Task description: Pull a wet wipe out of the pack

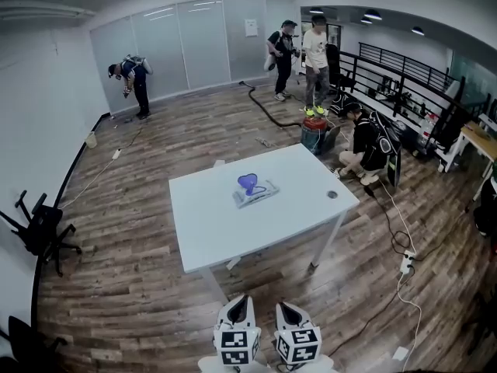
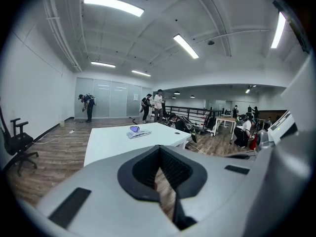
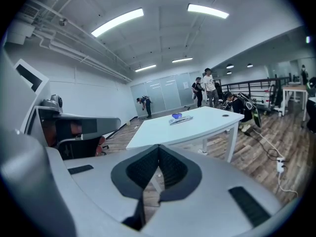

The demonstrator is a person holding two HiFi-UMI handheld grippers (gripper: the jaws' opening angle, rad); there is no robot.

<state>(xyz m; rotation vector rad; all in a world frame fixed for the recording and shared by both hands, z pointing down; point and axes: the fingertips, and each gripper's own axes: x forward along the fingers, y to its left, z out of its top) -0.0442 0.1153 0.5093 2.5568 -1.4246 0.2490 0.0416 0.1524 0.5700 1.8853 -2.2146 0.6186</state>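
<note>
Your white table (image 1: 210, 224) stands alone in the middle of the frame with bare floor on every side, probably so you can approach it from any edge. The wet wipe pack (image 1: 255, 193) lies flat near the table's centre, a blue flap (image 1: 248, 182) raised on top of it, which looks like the part to pinch. Your left gripper (image 1: 238, 305) and right gripper (image 1: 289, 308) sit side by side at the bottom centre of the head view, well short of the table. Each one's own view shows its jaws brought together with nothing between them, so I judge the task has not started.

The room is a wide office with wood-plank flooring (image 1: 132, 286). Several people stand or crouch along the top and upper right. The tabletop is plain apart from the pack and a small round disc (image 1: 332, 195) toward its right corner. A black chair (image 1: 39, 228) lies tipped at the left edge, and a cable (image 1: 400, 224) trails at lower right.
</note>
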